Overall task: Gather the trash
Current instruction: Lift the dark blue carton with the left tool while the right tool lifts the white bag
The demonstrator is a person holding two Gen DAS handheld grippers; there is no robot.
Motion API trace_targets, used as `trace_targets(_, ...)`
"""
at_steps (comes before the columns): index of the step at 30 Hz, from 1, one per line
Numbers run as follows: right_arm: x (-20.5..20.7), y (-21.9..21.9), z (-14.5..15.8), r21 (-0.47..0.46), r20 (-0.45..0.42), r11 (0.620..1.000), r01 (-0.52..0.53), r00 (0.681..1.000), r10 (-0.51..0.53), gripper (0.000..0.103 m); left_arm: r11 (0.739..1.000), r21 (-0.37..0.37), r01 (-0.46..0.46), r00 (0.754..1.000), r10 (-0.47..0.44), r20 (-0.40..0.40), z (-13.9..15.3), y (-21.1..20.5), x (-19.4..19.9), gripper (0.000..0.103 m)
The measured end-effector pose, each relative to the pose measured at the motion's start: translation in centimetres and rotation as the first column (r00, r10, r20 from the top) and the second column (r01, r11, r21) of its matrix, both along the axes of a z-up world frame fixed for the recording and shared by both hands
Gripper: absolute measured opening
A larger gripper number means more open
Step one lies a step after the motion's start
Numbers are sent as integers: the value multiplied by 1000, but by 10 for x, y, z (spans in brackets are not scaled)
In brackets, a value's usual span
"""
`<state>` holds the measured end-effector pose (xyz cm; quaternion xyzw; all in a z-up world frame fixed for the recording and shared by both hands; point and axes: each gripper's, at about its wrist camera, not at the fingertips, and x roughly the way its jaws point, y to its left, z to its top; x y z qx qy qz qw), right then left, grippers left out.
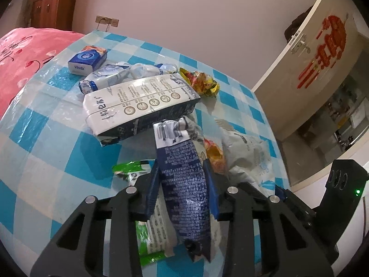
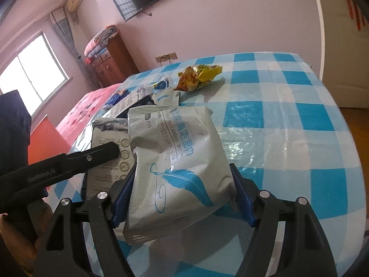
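A: L gripper [image 1: 182, 180] clamped on a dark blue carton [image 1: 184, 184], pads on both long sides, carton tilted, top end pointing toward the big white carton [image 1: 140, 106] mid-table. Looks lifted off the cloth, though can't be sure the low end is clear.

B: R gripper [image 2: 180, 191] closed on the wet-wipes pack [image 2: 177, 161], feather print facing the cam. Pack is soft, sags betw. the pads. Sits near the table's [image 2: 288, 120] near edge; whether it touches the cloth, can't tell.

A: Rest of the trash: yellow snack wrapper [image 2: 198, 76] toward the far edge, alone. Small crushed milk carton [image 1: 103, 78] and blue tissue pack [image 1: 87, 61] by the far-left corner. Green wrapper [image 1: 129, 168] under L gripper, near edge.

B: No bin or bag in either view. Destination unknown.

A: Judgement: both loads secured, step is carry-off. Advice: lift straight up first so the blue carton doesn't drag the green wrapper or knock the white carton.

B: Wipes pack: keep squeeze steady, it's slack and may slide out downward. Keep it level, no swinging.

A: L gripper's body crosses R's view at left, so grippers are close. Separate them before moving, else they clip.

B: Open carton end: keep upward in case of dregs.
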<state>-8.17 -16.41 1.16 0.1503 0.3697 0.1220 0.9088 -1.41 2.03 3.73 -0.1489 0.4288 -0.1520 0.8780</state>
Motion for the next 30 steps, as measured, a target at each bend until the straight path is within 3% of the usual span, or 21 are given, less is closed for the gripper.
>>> trace_targets(18,-21,26,38,-39,60,999,-22,998,24,75,993,-109,-44,989,59,139,58,62,-44,36)
trace_targets(26,-19,72,69,-67,98,991,-120,987,126,75,984,-132,-122,966,149,212,87,112,-60,36)
trace_targets(30,-11,112,90,-72,113,974,-214,969,221,75,971,-135,-196,940,225,255,102,150,-69,36)
